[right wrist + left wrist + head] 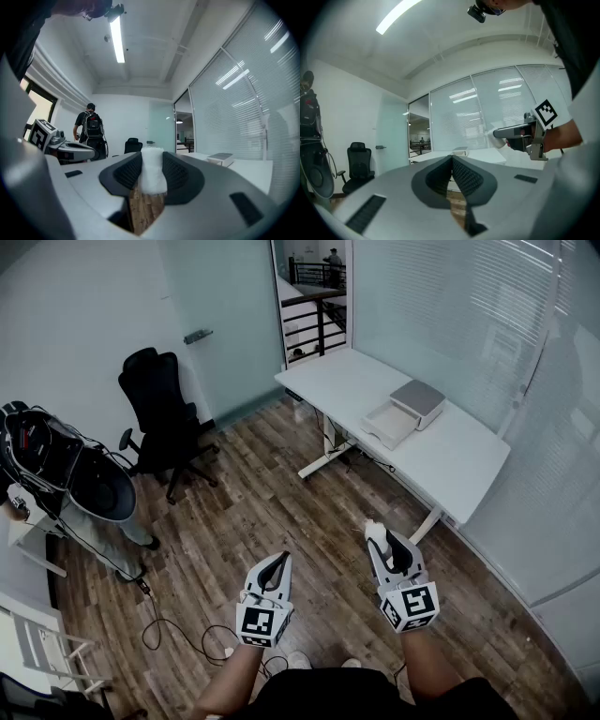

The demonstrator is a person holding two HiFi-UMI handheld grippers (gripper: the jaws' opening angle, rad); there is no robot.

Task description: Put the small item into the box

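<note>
The small item (153,171), a white soft wad, is pinched between the pads of my right gripper (152,161), which is shut on it. In the head view it shows at the tips of the right gripper (375,532), held level above the wooden floor. To its left my left gripper (281,561) is shut with nothing in it; the jaws meet in the left gripper view (452,161). The box (405,412), a white open tray beside a grey lid part, lies on the white table (469,470), well ahead of both grippers. The box also shows far off in the right gripper view (222,158).
A person with a backpack (56,474) stands at the left, also seen in the right gripper view (91,129). A black office chair (164,418) is behind. Cables (178,634) trail over the floor near my feet. Glass walls with blinds run along the right.
</note>
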